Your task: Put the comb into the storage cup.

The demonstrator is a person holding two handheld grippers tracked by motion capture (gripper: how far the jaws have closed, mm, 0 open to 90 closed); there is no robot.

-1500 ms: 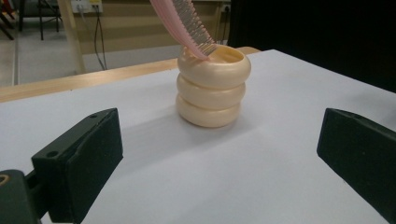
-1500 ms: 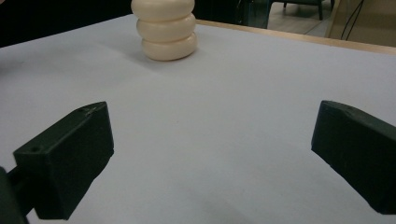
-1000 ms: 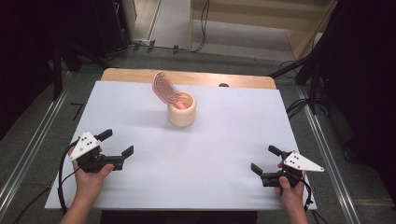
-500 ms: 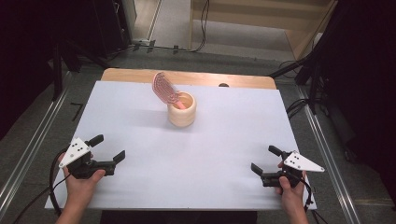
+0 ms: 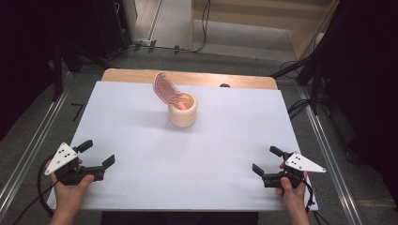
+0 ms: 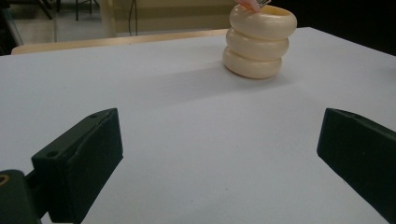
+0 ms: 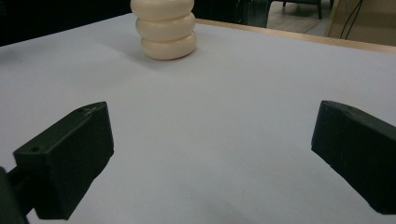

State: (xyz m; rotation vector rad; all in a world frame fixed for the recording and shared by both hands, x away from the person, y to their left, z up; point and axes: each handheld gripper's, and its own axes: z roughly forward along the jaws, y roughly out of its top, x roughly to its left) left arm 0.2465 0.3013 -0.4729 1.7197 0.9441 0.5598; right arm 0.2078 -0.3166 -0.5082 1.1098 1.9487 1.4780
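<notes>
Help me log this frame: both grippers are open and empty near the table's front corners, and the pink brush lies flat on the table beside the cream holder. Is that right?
Not quite. The pink brush isn't lying on the table: the high view shows it standing in the cream holder, leaning out over its rim. The rest holds: the left gripper and right gripper are open and empty near the front corners.

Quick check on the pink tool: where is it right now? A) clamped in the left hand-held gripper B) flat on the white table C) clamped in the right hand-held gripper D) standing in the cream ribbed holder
D: the pink tool stands tilted in the cream ribbed holder, while the left hand-held gripper and right hand-held gripper sit open and empty near the table's front edge.
</notes>
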